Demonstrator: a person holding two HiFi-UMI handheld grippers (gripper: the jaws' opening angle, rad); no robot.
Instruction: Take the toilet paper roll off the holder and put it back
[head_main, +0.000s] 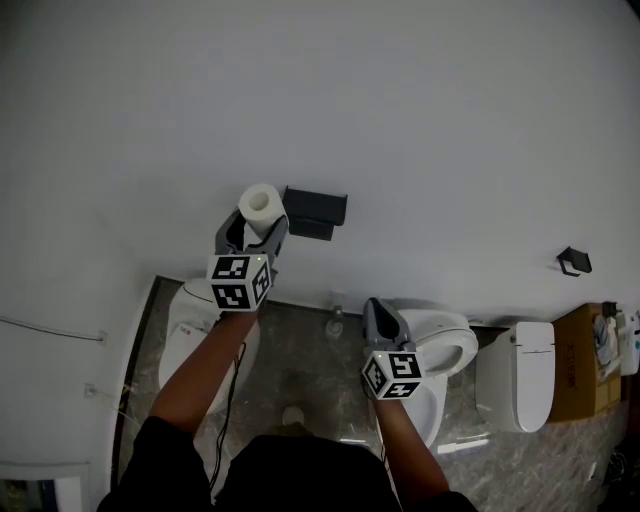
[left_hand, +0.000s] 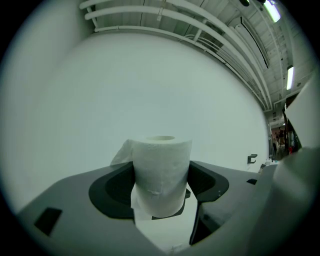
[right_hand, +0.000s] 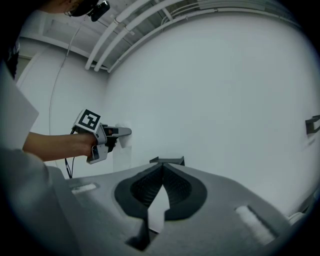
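The left gripper (left_hand: 161, 186) had its jaws spread wide and closed on the toilet paper roll (left_hand: 161, 160). The dark pads pressed its soft sides from left and right. The roll stood upright between them with its hollow core facing up. A loose sheet stuck out at its upper left and another flap hung below.

In the head view the roll was off the holder (head_main: 316, 211), raised just to its left and close to the white wall (head_main: 420, 120). The holder was a black bracket fixed to that wall. Its bar, and which end of the bar was free, could not be made out.

The right gripper (right_hand: 161, 172) hung lower and well apart from the roll, over the toilet (head_main: 462, 342). Its jaws were pressed together with nothing between them.

The step in hand looked like the return of the roll to the holder. To do it well, the squeeze would need to stay light, since a hard pinch could flatten the cardboard core and stop it from sliding on. The roll would probably need tipping so that its core lined up with the bar before moving sideways. The loose flap was best kept clear of the bracket so it would not catch or tear. The jaws should let go only once the bar carried the roll's weight.
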